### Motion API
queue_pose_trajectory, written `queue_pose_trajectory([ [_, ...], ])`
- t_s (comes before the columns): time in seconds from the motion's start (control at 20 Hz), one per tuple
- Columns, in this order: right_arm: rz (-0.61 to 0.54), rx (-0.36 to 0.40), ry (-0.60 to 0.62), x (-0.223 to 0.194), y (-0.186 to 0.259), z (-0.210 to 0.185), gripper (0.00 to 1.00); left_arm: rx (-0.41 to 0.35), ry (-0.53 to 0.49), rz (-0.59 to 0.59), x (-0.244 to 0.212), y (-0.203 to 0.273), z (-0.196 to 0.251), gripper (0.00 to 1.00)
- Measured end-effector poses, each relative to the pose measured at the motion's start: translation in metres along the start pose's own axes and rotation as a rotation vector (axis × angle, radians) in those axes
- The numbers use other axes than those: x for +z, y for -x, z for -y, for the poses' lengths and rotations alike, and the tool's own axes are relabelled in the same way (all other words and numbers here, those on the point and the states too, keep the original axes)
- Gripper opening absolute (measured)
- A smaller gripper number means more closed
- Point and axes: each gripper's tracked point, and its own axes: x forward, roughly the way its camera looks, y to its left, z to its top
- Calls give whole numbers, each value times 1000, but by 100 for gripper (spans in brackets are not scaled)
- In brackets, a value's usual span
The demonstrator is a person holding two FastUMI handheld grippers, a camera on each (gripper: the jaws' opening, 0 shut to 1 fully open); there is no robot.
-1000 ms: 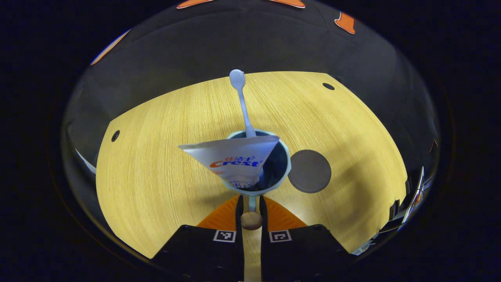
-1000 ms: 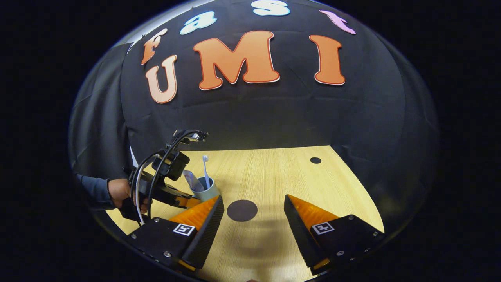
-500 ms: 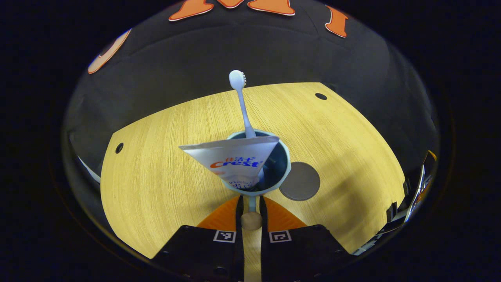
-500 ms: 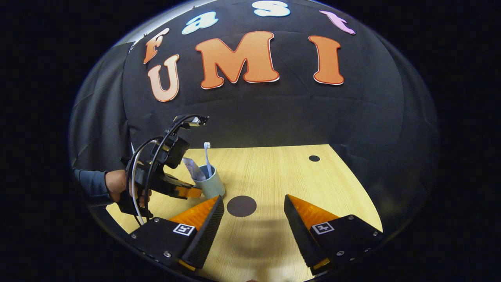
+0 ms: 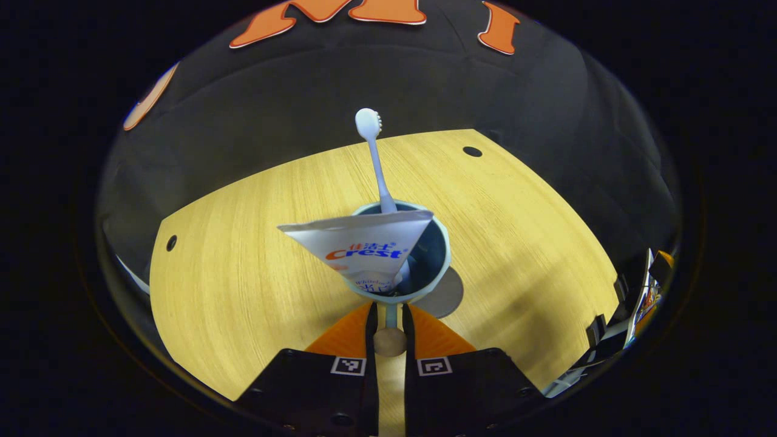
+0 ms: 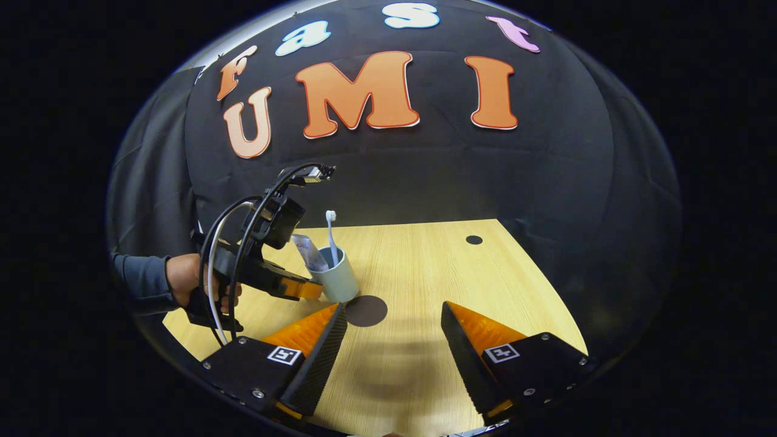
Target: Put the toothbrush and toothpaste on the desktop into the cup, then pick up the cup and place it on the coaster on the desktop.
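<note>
- the desk (image 6: 419, 267) is light yellow wood with small dark holes, and a black cloth wall stands behind it.
- the left tongs (image 5: 388, 315) pinch the cup (image 5: 434, 255) by a thin part on its near side, in the middle of the left gripper view.
- the toothbrush (image 5: 375, 159) and toothpaste (image 5: 361, 246) stand in the cup.
- the dark round coaster (image 5: 446, 295) peeks out under the cup's lower right; most of it is hidden.
- in the right gripper view, a hand (image 6: 185, 282) at the left edge holds the left tongs, and the cup looks lifted just left of the coaster (image 6: 366, 310).
- the right tongs (image 6: 394, 331) are spread wide with nothing in them.
</note>
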Motion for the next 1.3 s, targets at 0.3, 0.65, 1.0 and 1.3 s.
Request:
queue_pose_trajectory([
  [0.3, -10, -49, -23, -10, 13, 17, 94, -21, -50, -22, -6, -22, 2, 16],
  [0.65, -28, -96, -57, -20, 22, 36, 94, -22, -78, -55, -16, -27, 8, 17],
  [1.0, -42, -86, -68, -25, 20, 37, 94, -7, -85, -41, -16, -30, 9, 19],
  [1.3, -38, -55, -36, -23, 20, 33, 94, -46, -84, -6, -22, -15, 18, 54],
])
